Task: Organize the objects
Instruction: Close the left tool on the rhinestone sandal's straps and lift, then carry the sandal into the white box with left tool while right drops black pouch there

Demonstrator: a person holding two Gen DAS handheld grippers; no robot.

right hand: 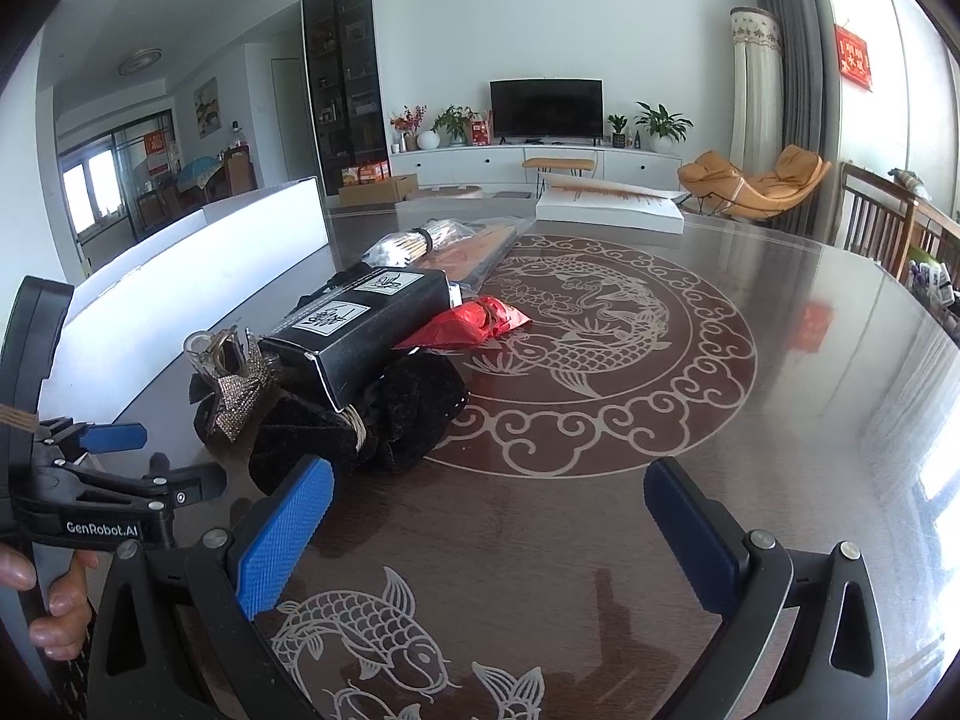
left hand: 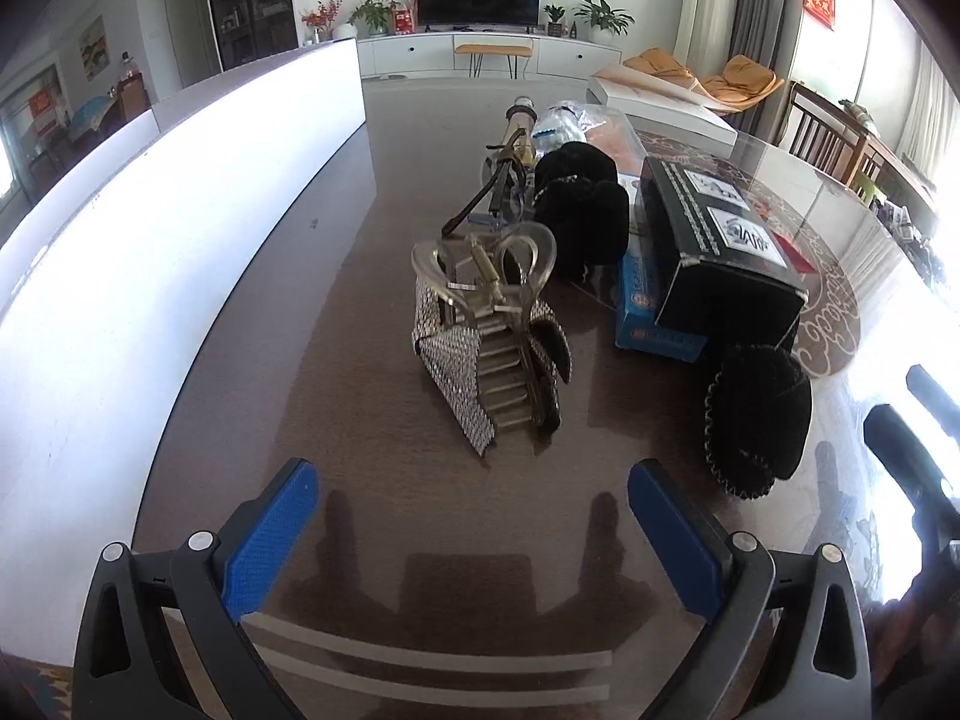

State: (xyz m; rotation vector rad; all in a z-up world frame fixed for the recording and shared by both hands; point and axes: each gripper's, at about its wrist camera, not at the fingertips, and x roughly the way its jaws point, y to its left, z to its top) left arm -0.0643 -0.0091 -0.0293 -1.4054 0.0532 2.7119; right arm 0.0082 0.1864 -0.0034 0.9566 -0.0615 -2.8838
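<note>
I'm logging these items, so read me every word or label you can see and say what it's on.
"GenRobot.AI": on the left gripper, seen in the right wrist view.
Black box: two white labels, unreadable.
Blue box: print too blurred.
Red wall hanging: characters too small.

White walls enclose a bright living room where a dark television (right hand: 546,107) stands at twelve o'clock on a low white cabinet (right hand: 540,163) with potted plants (right hand: 660,123), an orange lounge chair (right hand: 756,183) at two o'clock, and grey curtains (right hand: 780,60) beside a sunlit window.
</note>
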